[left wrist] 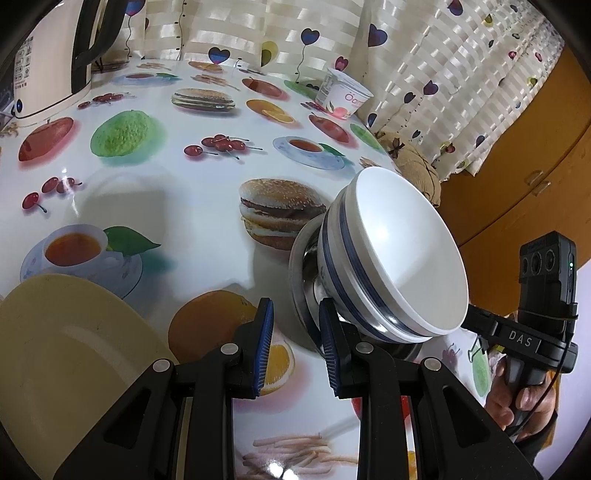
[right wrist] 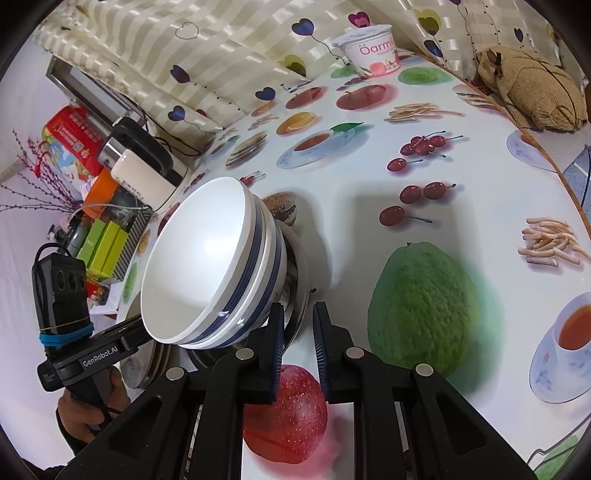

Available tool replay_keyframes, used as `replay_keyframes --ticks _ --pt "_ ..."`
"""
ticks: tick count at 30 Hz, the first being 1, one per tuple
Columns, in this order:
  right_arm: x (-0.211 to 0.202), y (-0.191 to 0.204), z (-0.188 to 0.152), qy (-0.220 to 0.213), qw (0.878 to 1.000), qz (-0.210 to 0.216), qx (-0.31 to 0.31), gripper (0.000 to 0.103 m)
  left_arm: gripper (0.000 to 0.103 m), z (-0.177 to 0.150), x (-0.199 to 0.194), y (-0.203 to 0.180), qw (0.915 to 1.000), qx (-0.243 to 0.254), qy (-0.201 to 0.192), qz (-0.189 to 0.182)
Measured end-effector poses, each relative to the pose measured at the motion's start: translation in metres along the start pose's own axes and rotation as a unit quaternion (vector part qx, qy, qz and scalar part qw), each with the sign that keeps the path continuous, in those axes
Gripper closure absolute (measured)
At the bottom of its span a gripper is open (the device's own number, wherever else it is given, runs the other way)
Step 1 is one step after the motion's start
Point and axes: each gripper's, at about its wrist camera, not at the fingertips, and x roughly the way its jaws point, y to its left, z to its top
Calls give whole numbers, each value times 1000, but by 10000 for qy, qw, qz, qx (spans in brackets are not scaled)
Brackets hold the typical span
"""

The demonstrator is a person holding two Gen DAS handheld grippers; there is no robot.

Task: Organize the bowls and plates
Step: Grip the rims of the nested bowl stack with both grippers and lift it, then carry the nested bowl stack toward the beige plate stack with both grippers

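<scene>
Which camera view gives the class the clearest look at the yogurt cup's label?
The right wrist view: the yogurt cup faces the camera there, with its pink lettering readable. In the left wrist view the same cup looks tilted and turned, so only part of the lettering shows.

A lived-in home dining corner is shown. A round table [right wrist: 369, 206] is covered with a glossy oilcloth printed with burgers, cherries, fruit and teacups. Heart-patterned striped curtains [left wrist: 258, 33] are hung just behind it. An electric kettle [left wrist: 48, 66] and a yogurt tub [right wrist: 371, 50] are kept on the table, and white bowls [right wrist: 207, 266] are stacked on it. Snack packets and boxes [right wrist: 74, 144] are piled beside the table, and a wooden cabinet [left wrist: 517, 173] is seen beyond the curtain.
</scene>
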Motion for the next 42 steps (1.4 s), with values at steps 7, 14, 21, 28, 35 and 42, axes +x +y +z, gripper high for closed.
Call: replay_keyframes --ticks 7,14,21,28,35,42 --pt "1 1 1 -9 10000 7 7 89 77 2 2 5 9998 -146 30 -142" --pt "1 1 1 -3 10000 2 -4 89 77 3 3 9 9995 -236 40 -211" --pt "6 0 3 26 9999 69 74 88 77 5 4 14 9993 -283 -7 -235" --pt "9 3 6 -34 10000 56 44 92 88 4 0 8 9996 -108 -54 -237" --pt "8 4 5 -85 10000 28 26 92 89 5 0 3 9998 39 -95 -147" --pt "8 4 5 -91 10000 1 -5 92 89 5 1 3 9998 47 -96 -169"
